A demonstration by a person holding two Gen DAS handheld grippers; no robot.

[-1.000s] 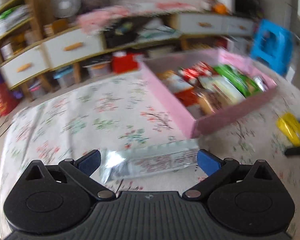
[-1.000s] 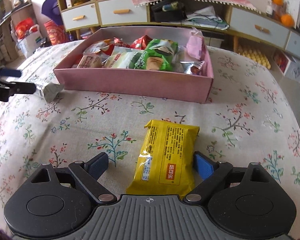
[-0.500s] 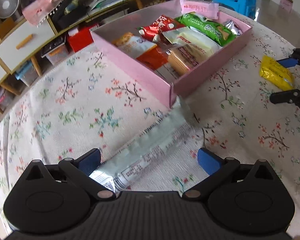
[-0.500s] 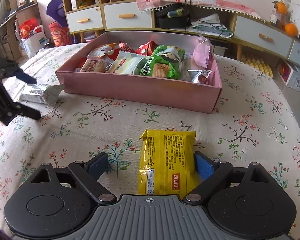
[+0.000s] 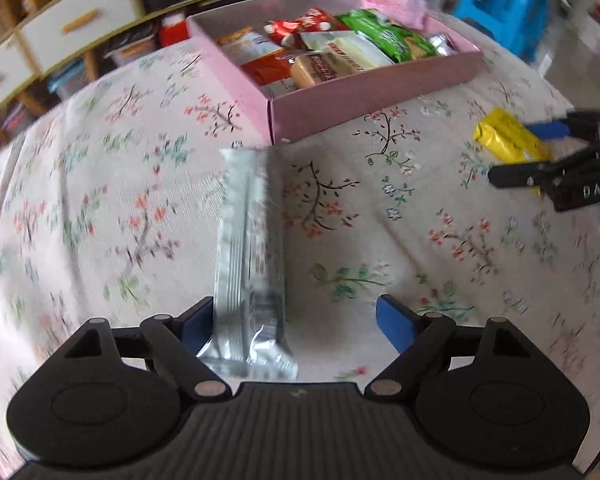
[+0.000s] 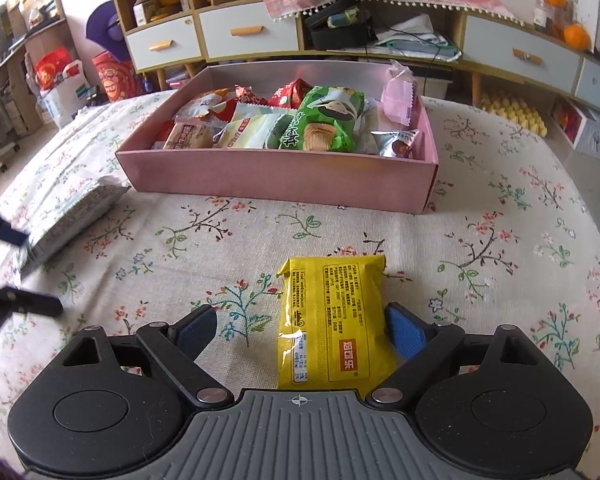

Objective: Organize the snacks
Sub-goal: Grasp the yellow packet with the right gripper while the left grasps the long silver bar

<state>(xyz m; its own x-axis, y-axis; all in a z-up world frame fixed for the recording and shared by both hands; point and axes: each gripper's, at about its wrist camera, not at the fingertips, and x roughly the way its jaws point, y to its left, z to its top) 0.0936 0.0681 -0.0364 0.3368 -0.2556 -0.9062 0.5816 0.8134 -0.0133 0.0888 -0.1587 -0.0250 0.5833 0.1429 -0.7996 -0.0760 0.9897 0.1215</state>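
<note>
Closing my left hand-held gripper point(image 5: 296, 320) around the silver packet point(image 5: 248, 248) (right hand-held gripper point(image 6: 300, 332) spread, straddling the yellow packet point(image 6: 332, 320)); pink box point(image 6: 280, 180) mostly filled, two left

left claw point(image 5: 294, 322): closing, angled down | right claw point(image 6: 302, 330): wide apart, angled down

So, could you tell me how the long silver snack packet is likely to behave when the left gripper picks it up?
The silver packet looks glossy, so it may slip. It is long and gripped near one crimped end, so the far end could sag or swing. The left gripper is closing with the packet between its jaws, right pad still clear.
</note>
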